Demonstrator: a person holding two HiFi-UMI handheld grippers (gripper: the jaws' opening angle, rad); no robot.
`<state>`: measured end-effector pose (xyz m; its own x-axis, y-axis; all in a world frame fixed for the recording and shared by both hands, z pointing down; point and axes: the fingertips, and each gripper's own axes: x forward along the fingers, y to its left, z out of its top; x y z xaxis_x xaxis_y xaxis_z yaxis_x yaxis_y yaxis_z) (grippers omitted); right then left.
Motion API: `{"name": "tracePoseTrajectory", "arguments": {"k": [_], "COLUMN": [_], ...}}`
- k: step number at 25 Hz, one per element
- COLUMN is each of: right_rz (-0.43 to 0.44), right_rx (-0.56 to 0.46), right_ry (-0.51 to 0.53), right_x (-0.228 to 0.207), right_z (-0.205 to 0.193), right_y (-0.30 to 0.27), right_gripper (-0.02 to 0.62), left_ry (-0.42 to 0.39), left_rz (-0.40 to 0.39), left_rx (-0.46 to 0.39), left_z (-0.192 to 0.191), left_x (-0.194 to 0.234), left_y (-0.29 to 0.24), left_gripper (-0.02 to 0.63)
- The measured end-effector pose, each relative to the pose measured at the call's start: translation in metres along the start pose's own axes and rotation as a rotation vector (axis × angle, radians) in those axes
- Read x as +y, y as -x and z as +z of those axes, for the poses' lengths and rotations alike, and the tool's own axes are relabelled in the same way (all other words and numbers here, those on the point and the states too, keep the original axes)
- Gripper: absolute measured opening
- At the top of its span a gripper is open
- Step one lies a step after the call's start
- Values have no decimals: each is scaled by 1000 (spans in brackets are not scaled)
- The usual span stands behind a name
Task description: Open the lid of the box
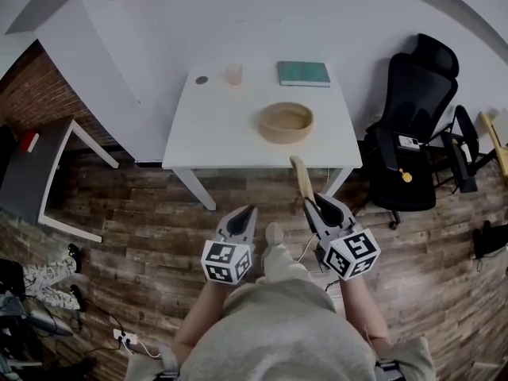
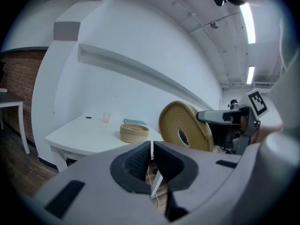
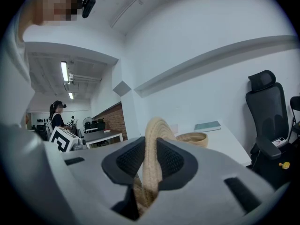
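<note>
— What had the right tool (image 3: 151, 157) got?
— It was clamped on the rim of the woven lid (image 3: 154, 125), which stood on edge in the air.
— And the left tool (image 2: 152, 159)?
— Closed, nothing between its jaws, near the right one.
— Where was the box (image 1: 286, 122)?
— Open on the white surface (image 1: 214, 133), well ahead of both tools, with a book (image 1: 303, 73) and a cup (image 1: 232, 74) behind it at the far edge.

Box (image 1: 286, 136) on table (image 1: 222, 125) (book (image 1: 303, 73), perhaps, behind)

On white table (image 1: 214, 129): woven box (image 1: 284, 135), book (image 1: 303, 73), cup (image 1: 233, 74), dark disc (image 1: 202, 79).
</note>
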<state>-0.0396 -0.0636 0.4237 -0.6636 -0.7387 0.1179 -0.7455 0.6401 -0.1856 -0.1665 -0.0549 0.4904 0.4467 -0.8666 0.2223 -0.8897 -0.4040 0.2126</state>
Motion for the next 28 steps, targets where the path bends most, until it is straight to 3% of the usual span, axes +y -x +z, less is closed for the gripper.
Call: {"name": "tracePoseTrajectory", "arguments": {"k": [28], "right_rz": [2], "right_rx": [-9], "right_ry": [35], "right_x": [18], "right_z": [2], "right_y": [-20], "right_gripper": [78], "left_ry": [-5], "left_rz": [-1], "left_rx": [-10], "left_z": [7], "left_x": [19], "left_y": [9], "left_gripper": [18]}}
